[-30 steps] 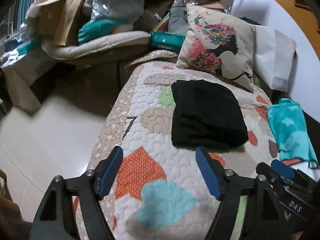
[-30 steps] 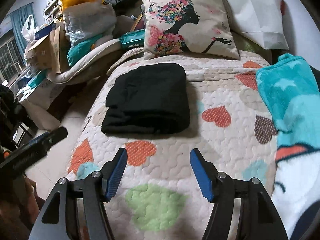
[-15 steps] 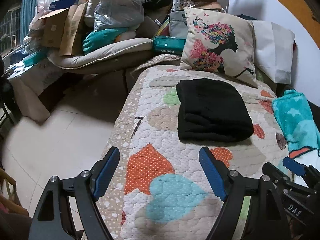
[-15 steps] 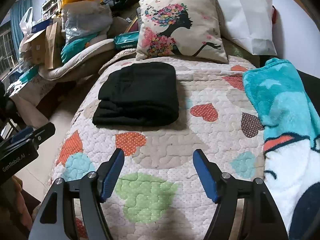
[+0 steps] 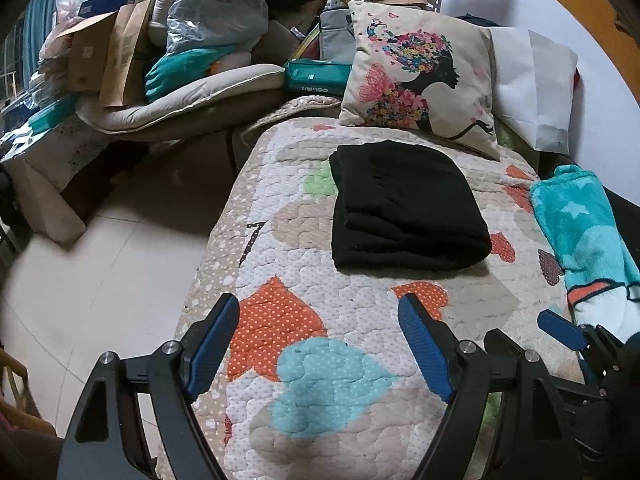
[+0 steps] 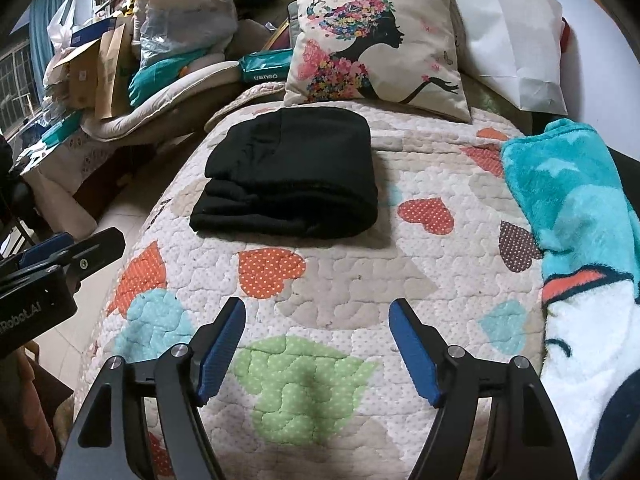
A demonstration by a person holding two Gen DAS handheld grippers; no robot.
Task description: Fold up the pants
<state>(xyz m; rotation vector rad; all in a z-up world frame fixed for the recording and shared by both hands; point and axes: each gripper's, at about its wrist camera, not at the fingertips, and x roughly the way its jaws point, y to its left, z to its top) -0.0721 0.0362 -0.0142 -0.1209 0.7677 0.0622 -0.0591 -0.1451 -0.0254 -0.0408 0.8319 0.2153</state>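
The black pants [image 5: 404,208] lie folded into a thick rectangle on the heart-patterned quilt [image 5: 320,312], in front of a printed pillow [image 5: 416,76]. They also show in the right wrist view [image 6: 292,176]. My left gripper [image 5: 320,312] is open and empty, hovering over the near end of the quilt, well short of the pants. My right gripper [image 6: 318,316] is open and empty too, beside the left one; its blue tip shows in the left wrist view [image 5: 560,330]. The left gripper's body shows at the left of the right wrist view [image 6: 52,272].
A teal and white fleece blanket [image 6: 580,248] lies along the quilt's right side. A white paper bag [image 6: 512,36] leans behind the pillow. Piled boxes, bags and cushions [image 5: 160,60] stand at the back left. Tiled floor [image 5: 100,260] drops off left of the quilt.
Both grippers have drawn back and up from the folded pants, which now lie farther from the fingertips. The pants have not moved. Both stay open.
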